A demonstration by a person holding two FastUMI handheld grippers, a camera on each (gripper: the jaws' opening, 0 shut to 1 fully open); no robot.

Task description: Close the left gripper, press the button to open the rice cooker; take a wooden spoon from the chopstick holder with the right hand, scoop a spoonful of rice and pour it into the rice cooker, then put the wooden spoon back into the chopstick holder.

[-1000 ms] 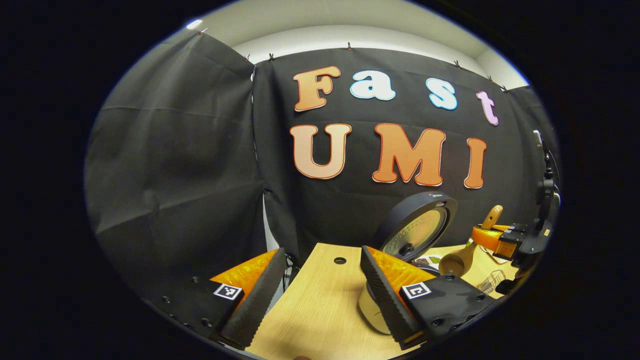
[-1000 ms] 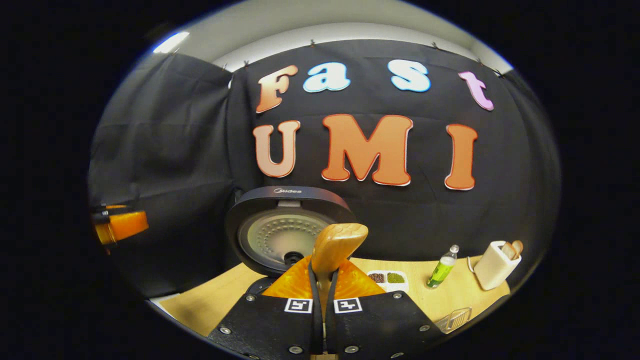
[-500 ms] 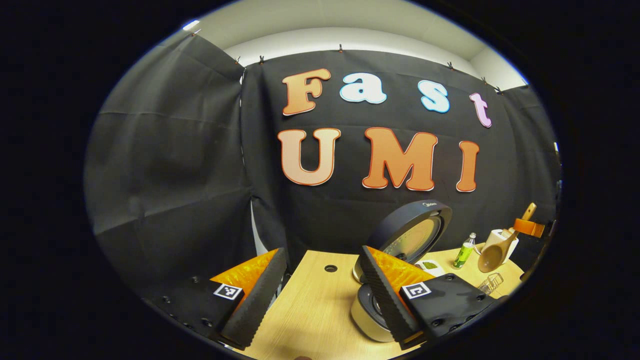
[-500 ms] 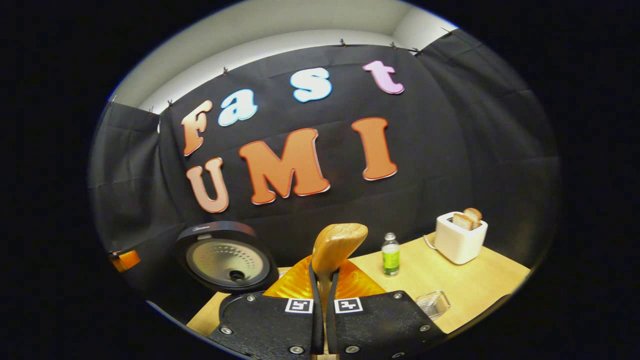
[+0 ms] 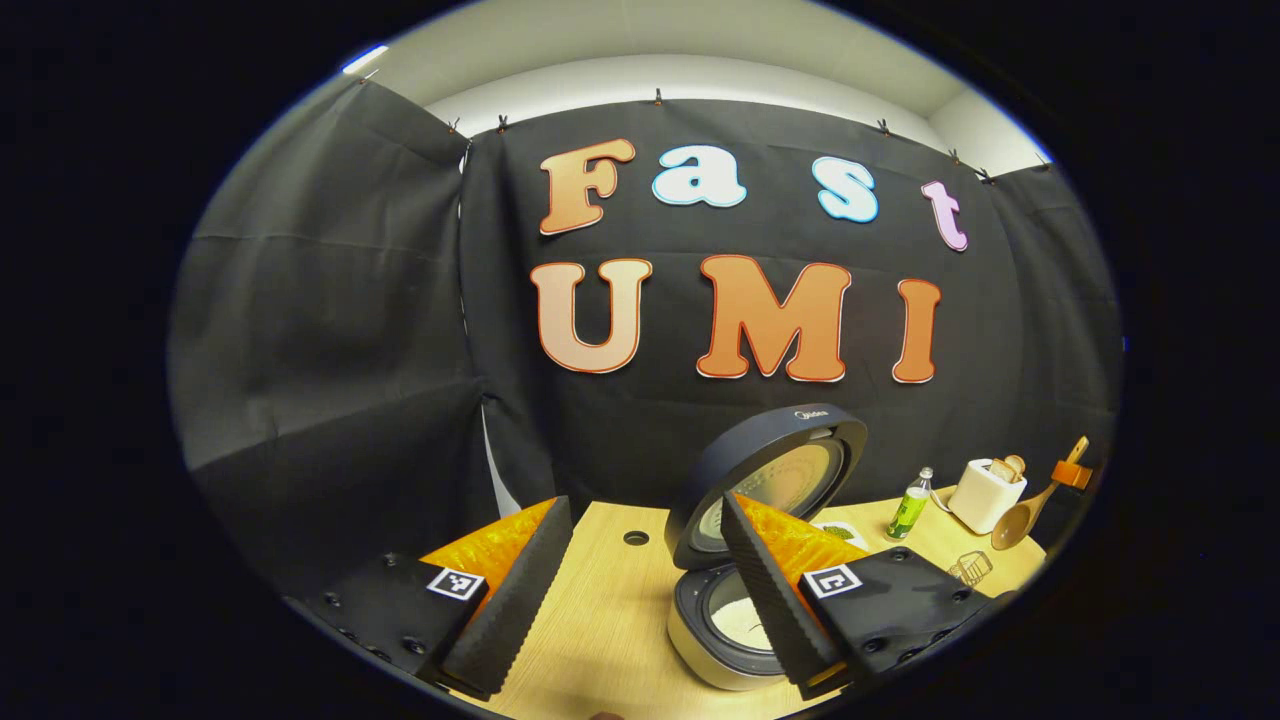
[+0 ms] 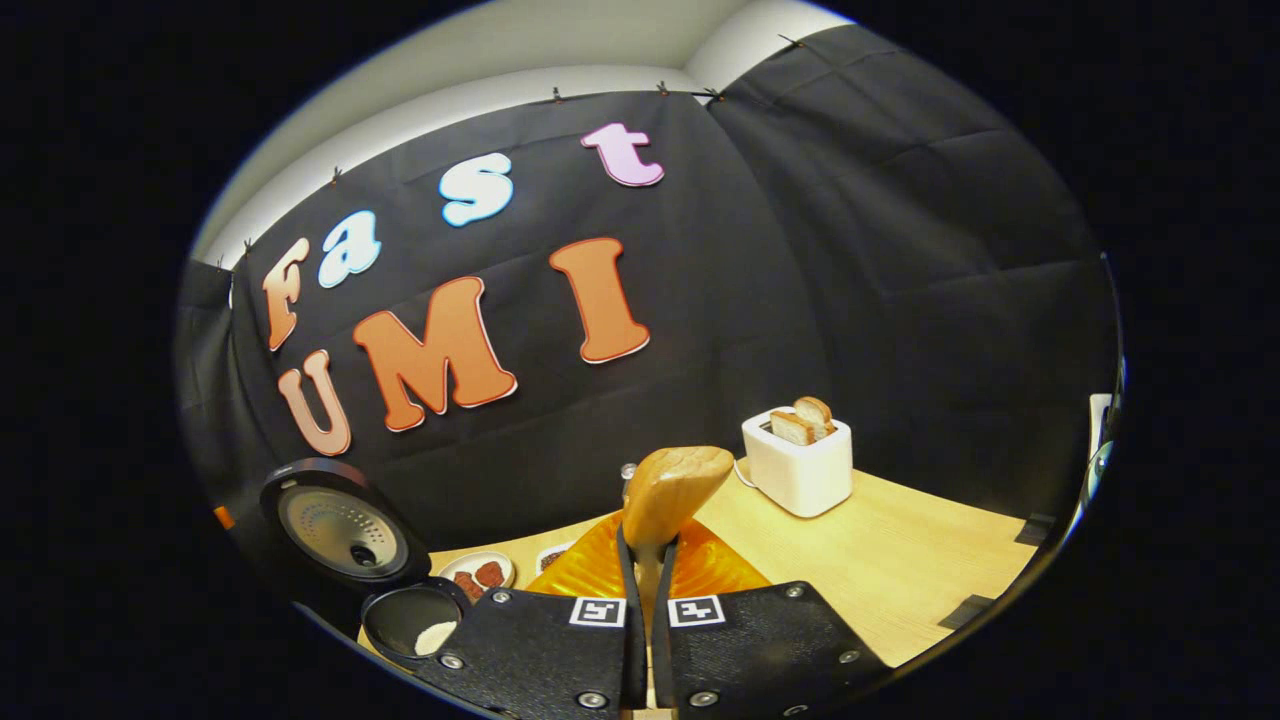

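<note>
1. Left gripper view: my left gripper [image 5: 640, 585] gapes wide and empty at lower centre; the rice cooker [image 5: 735, 610] sits lid-up behind its right finger on the counter [image 5: 610, 640].
2. Right gripper view: my right gripper [image 6: 647, 560] pinches the wooden spoon [image 6: 672, 490] at bottom centre; rice cooker lower left.

A pale wooden table [image 5: 610, 620] carries everything here, its grain running lengthwise, with a small round hole [image 5: 635, 538] near the back edge by the black cloth. Toward the left end stands the rice cooker [image 5: 725, 625] — lid up, a little white rice in the pot. Just behind it lies a shallow dish [image 6: 478, 573] with dark red beans in it. Farther right stands a small green bottle [image 5: 909, 505], upright, and near it a white toaster [image 6: 800, 465] with two slices of bread sticking up from its slots. In front of the toaster, close to the table's near edge, sits a small clear holder [image 5: 969, 568] — its contents cannot be made out.
</note>
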